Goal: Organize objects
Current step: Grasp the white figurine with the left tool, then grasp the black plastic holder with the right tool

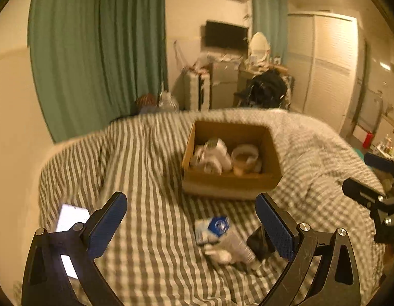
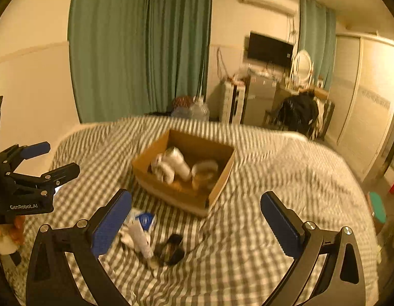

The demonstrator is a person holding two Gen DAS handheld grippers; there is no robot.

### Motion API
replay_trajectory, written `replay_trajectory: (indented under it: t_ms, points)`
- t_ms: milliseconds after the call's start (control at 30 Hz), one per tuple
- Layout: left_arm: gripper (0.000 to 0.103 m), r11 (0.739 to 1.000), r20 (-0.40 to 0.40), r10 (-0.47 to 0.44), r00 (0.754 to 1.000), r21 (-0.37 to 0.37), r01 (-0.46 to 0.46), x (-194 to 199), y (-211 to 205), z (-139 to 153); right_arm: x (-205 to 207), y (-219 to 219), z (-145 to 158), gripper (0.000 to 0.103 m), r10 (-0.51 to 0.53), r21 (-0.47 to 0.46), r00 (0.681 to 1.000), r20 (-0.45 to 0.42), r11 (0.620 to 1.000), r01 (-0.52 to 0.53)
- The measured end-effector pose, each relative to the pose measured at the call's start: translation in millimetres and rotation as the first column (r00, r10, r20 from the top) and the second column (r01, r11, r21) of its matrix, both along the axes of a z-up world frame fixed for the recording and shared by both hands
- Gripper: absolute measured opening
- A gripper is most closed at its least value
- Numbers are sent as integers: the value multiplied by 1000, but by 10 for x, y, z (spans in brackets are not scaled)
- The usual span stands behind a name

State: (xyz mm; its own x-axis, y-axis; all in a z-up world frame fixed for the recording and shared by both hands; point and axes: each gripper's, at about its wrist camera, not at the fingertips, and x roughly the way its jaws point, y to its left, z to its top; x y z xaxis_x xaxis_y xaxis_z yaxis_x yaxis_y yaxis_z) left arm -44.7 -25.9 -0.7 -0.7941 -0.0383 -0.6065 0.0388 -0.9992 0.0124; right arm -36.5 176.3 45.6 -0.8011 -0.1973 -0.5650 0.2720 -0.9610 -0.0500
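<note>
Both grippers hover over a bed [image 1: 151, 168] with a striped cover. Our left gripper [image 1: 191, 219] stands wide and empty; our right gripper [image 2: 197, 219] likewise stands wide and empty. Ahead of both, beyond the fingertips, sits an open box [image 1: 230, 182] that already holds several pale containers, too blurred to name. Between the left gripper's fingers, close below, lies a small heap: a white pouch [image 1: 209, 227] with a blue label, a pale tube [image 1: 237, 246] across it, and a dark item [image 1: 259, 244] just beside the right finger. In the right wrist view the same heap lies near that gripper's left finger, the tube [image 2: 140, 239] touching the pouch [image 2: 142, 220]. We judge these items light; the tube looks soft and probably smooth, so we would take it across its middle, lightly. The soft bedding may give under a downward press. A lit phone [image 1: 72, 216] lies beside the left finger.
</note>
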Motion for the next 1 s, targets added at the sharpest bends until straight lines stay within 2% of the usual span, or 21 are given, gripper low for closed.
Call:
replay_trajectory:
  t_ms: [200,367,433,533,667,733,867,1000]
  points:
    - [103,1000,147,12,989,11,-14,-198,90,-886,-212,-81,-740,102,-2,62,996,94,998,-4]
    - [103,998,226,-37,973,-46,48,-219,229,-1415,-310,-93,-1180,101,-11,72,987,158,997,-1]
    - [103,995,259,-67,964,-49,82,-234,281,-1538,-333,-87,-1290,101,-5,57,982,188,998,-6]
    - [103,989,261,-103,960,-77,127,-246,402,-1596,-372,-79,-1398,101,-1,34,976,219,999,-6]
    - [103,984,275,-150,950,-57,172,-350,486,-1676,-383,-46,-1433,101,-5,12,970,242,1000,2]
    - [97,983,303,-163,939,-33,181,-448,497,-1751,-370,-50,-1435,101,-7,13,970,241,1000,4]
    - [51,970,347,-242,906,67,233,-533,545,-1859,-367,-38,-1458,101,-15,11,968,249,1000,12]
    - [51,971,317,-239,918,77,226,-422,529,-1791,-365,-25,-1470,101,-20,3,967,255,1000,20]
